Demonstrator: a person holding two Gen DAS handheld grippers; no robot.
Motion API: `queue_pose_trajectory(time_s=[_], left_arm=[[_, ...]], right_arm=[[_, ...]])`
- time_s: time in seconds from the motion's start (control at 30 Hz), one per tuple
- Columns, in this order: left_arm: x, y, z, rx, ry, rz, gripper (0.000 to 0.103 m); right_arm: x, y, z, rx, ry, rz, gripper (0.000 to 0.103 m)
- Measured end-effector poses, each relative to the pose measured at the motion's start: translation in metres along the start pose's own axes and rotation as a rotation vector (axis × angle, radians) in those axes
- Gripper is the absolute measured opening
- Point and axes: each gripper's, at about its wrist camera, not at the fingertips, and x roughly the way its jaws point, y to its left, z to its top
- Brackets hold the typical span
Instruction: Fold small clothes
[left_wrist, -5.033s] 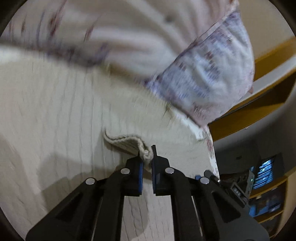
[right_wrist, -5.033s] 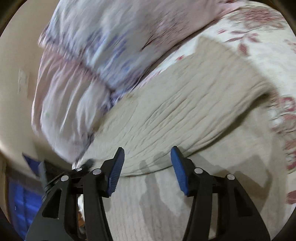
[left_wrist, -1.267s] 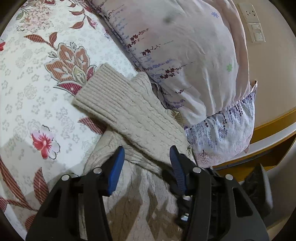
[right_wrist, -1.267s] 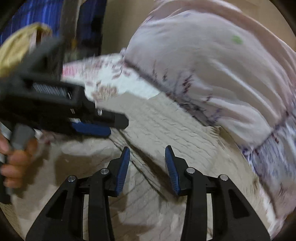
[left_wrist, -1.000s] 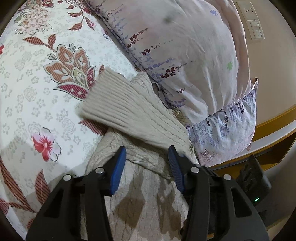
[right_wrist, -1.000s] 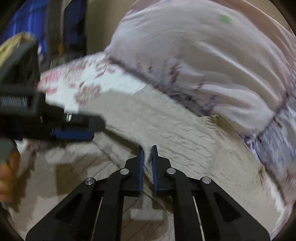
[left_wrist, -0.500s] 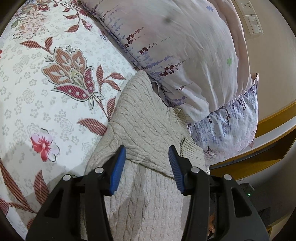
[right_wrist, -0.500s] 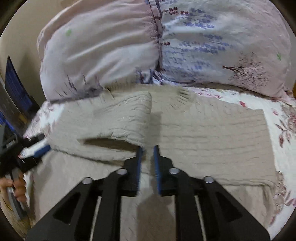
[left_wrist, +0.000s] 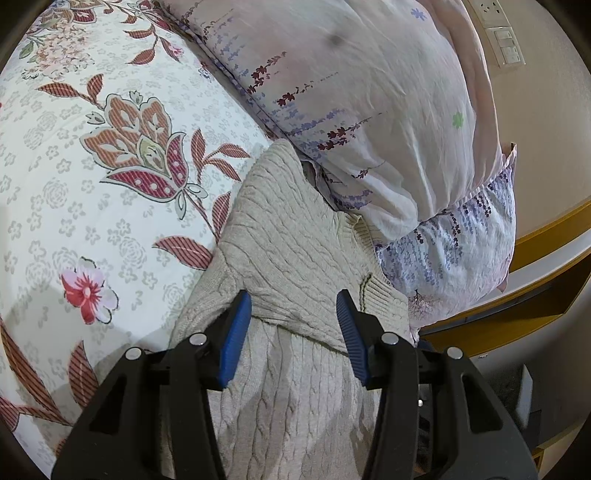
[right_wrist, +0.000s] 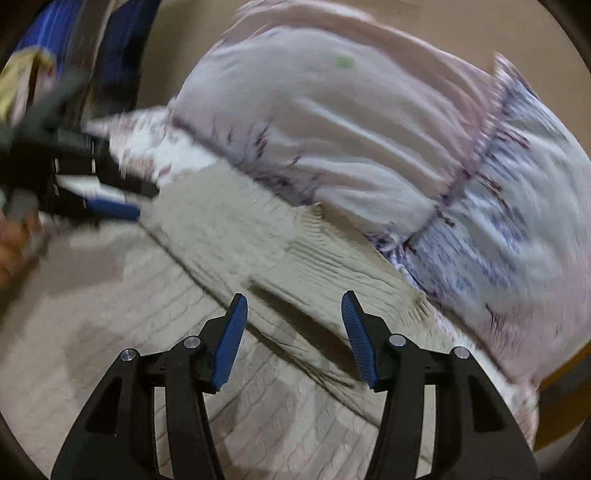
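Beige cable-knit sweater lies on the floral bedsheet against the pillows, its sleeve now folded across the chest. My right gripper is opening, nothing between its jaws; my left gripper hovers apart, empty. Sleeve fold judged complete.

I see the sweater as a matt, rough cable-knit with ribbed edges. The sheet looks like smooth printed cloth, the pillow thin and creased. My left gripper is matt black plastic with ridged blue pads and shiny metal pins.
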Motion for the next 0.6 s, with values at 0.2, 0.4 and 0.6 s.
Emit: queue_pose_trajectory(time_s=[0.2, 0.4, 0.6], left_arm=[[0.000, 0.000, 0.000, -0.002, 0.001, 0.000, 0.048], [0.000, -0.002, 0.000, 0.011, 0.002, 0.003, 0.049], [-0.001, -0.001, 0.000, 0.017, 0.007, -0.001, 0.050]], right_arm=[[0.033, -0.016, 0.001, 0.112, 0.084, 0.010, 0.008], [-0.011, -0.089, -0.026, 0.544, -0.055, 0.018, 0.008], [-0.031, -0.159, -0.114, 1.044, -0.009, 0.088, 0.009]])
